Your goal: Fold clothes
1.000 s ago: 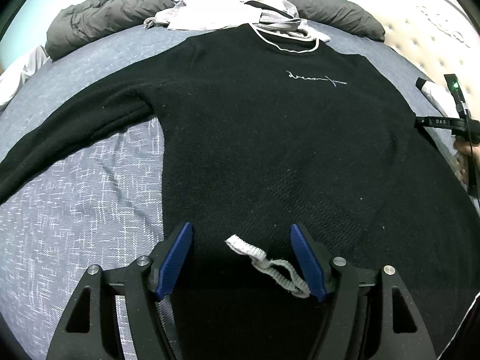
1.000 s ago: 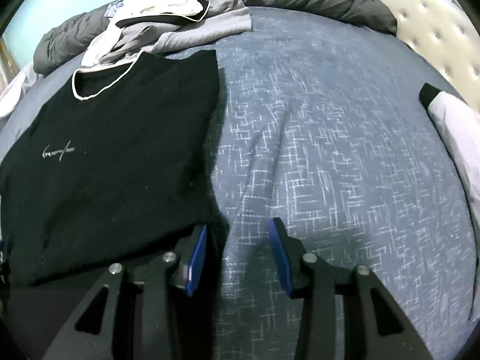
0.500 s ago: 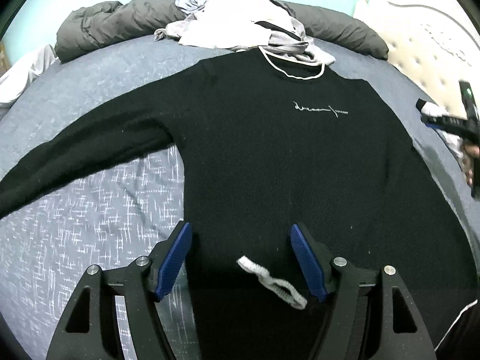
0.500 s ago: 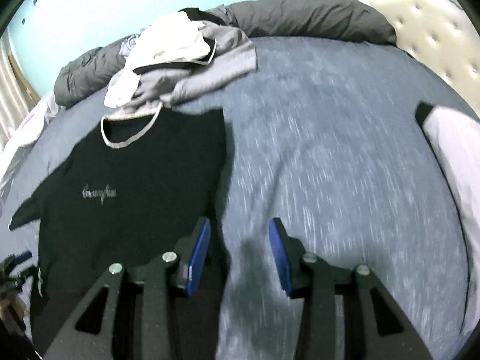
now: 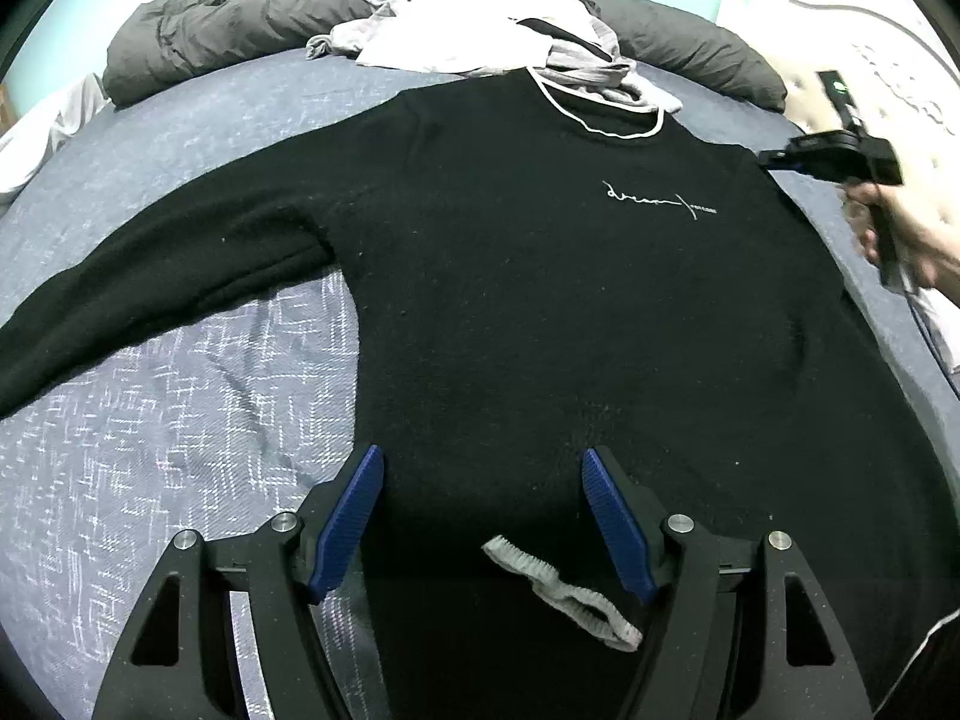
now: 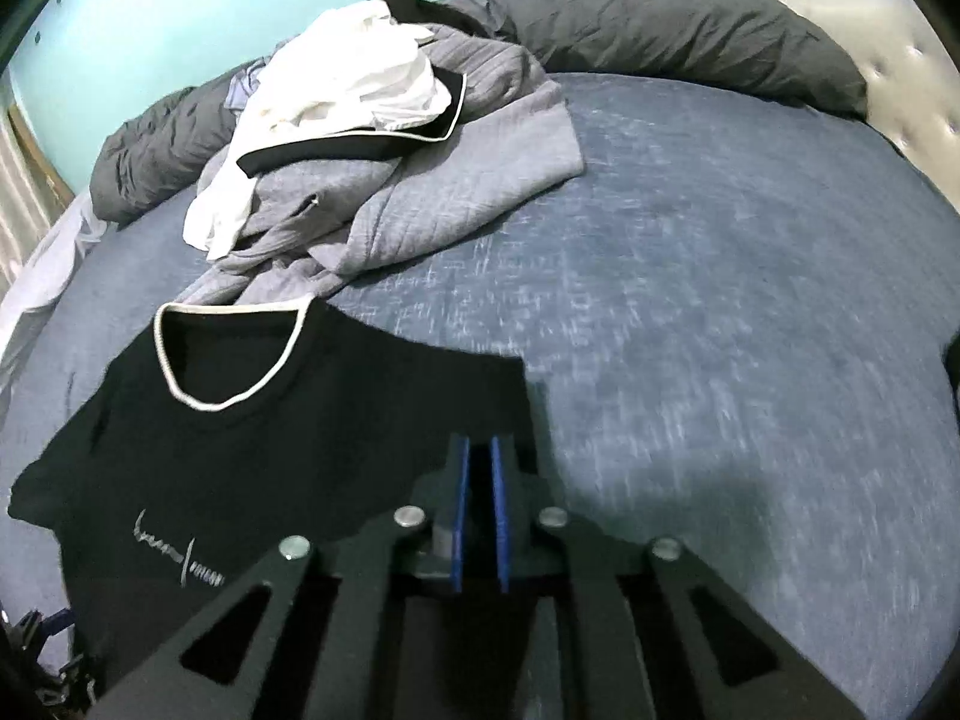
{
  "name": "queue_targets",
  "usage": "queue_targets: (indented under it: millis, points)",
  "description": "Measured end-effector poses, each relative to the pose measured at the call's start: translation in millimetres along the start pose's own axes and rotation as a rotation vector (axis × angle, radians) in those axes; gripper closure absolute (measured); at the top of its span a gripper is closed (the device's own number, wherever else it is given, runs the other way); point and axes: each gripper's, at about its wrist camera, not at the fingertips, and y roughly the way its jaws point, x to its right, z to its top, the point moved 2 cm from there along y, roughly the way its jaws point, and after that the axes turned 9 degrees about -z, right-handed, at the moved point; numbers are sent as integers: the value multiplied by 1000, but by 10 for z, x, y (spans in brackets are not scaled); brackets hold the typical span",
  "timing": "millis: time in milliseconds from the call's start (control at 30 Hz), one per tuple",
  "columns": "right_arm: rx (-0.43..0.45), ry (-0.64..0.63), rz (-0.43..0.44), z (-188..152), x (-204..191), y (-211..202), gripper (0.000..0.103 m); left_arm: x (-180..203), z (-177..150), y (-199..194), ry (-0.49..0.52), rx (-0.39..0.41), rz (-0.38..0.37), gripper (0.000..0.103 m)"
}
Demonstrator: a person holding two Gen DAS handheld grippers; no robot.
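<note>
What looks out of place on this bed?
A small grey ribbed band lies loose on the hem of the spread black sweater, like a stray bit of another garment. Behind the collar, unfolded clothes sit in a crumpled heap. Otherwise the sweater lies flat, one sleeve stretched out.

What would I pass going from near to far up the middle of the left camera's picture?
Open blue-padded claw → black long-sleeved sweater → its white-trimmed neckline → heap of white and grey clothes → dark grey rolled duvet.
</note>
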Motion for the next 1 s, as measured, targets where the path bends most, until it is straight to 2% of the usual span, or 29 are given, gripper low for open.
queue_targets:
  millis: [233, 300, 433, 600, 700, 767, 833, 933, 1000]
  points:
    - [-58, 35, -82, 145, 103, 413, 97, -10, -25, 31, 4, -9, -3, 30]
    - [-50, 52, -78, 174, 136, 387, 97, -11, -23, 52, 3, -14, -2, 30]
    - [22, 93, -40, 91, 192, 59, 97, -34, -14, 26, -14, -10, -13, 30]
    - [86, 99, 47, -438, 79, -510, 97, -152, 23, -155, -51, 28, -3, 30]
    - [97, 116, 120, -869, -47, -808, 97, -326, 33, -306, -121, 62, -6, 30]
    - [91, 164, 187, -1177, -124, -978, 97, -494, 26, -411, -184, 81, 13, 30]
    - [84, 194, 210, -1395, -188, -1091, 97, -662, 14, -499, -222, 83, 41, 30]
    - [74, 230, 231, -1694, -280, -1244, 85, -933, 2, -656, -268, 81, 89, 30]
    - [68, 255, 245, -1894, -341, -1346, 63, -1130, 5, -786, -285, 79, 130, 29]
